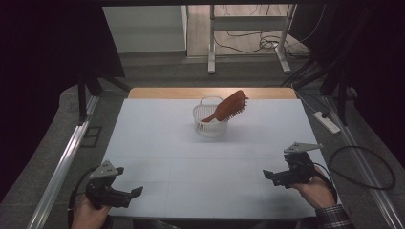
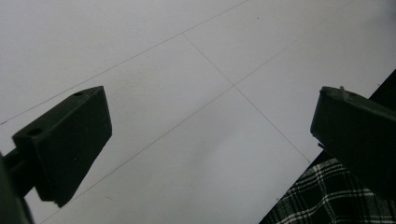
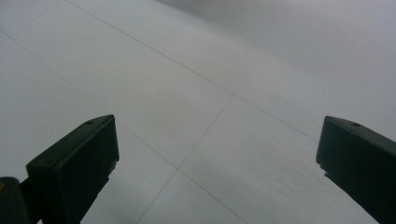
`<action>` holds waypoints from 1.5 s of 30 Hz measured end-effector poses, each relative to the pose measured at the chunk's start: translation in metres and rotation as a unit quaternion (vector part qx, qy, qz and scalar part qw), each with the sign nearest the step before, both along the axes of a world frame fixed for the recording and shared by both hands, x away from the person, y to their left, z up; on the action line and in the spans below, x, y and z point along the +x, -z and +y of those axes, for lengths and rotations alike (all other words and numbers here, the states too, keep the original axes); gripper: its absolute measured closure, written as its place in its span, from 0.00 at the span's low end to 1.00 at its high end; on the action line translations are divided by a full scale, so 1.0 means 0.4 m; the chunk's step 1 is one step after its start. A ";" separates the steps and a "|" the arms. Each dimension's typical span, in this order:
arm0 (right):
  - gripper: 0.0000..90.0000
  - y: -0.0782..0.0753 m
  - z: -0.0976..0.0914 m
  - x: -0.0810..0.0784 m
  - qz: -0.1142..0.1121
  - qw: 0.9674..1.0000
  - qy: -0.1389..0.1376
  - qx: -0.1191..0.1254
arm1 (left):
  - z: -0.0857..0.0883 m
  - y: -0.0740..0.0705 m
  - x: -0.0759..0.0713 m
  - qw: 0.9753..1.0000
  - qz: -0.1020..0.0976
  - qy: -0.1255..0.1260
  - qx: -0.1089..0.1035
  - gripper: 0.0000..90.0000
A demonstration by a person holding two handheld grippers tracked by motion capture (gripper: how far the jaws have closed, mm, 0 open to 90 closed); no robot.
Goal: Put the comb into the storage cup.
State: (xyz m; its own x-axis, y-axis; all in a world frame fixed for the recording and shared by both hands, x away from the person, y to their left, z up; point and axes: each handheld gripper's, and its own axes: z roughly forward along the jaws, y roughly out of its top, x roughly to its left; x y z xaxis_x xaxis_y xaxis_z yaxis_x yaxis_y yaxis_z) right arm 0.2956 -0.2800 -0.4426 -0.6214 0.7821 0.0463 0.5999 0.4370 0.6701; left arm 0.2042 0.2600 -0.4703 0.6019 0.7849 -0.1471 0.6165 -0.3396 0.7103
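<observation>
Your hairbrush (image 1: 228, 108) stands in the small white basket (image 1: 209, 125) at the far middle of the table (image 1: 157, 157), handle down inside and bristled head leaning out over the rim toward the right. Both tools are well apart from it, near your edge: the left gripper (image 1: 128, 194) and the right gripper (image 1: 273, 177) each have their jaws spread wide with nothing between them, as the left gripper view (image 2: 210, 135) and the right gripper view (image 3: 217, 158) show over bare table.

The brush looks stiff and light, with a smooth reddish back that may be slippery under hard pads. The neck, where the head narrows into the handle just above the rim, seems your best hold; gripping across the bristles would likely give and let it twist. The basket looks light and thin-walled, so it will probably tip or slide if you pull the brush sideways. Lift along the brush's own lean, and steady the basket's rim with your other tool if it starts to follow.
</observation>
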 end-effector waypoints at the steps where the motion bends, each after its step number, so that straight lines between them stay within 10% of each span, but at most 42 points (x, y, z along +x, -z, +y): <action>1: 0.00 0.001 -0.002 -0.002 0.000 1.000 0.002 -0.003 | 0.000 0.000 0.000 1.000 0.000 0.000 0.000 0.00; 45: 0.00 0.005 -0.095 -0.120 -0.011 0.998 0.060 -0.028 | 0.003 0.000 -0.002 1.000 -0.002 -0.002 0.000 0.00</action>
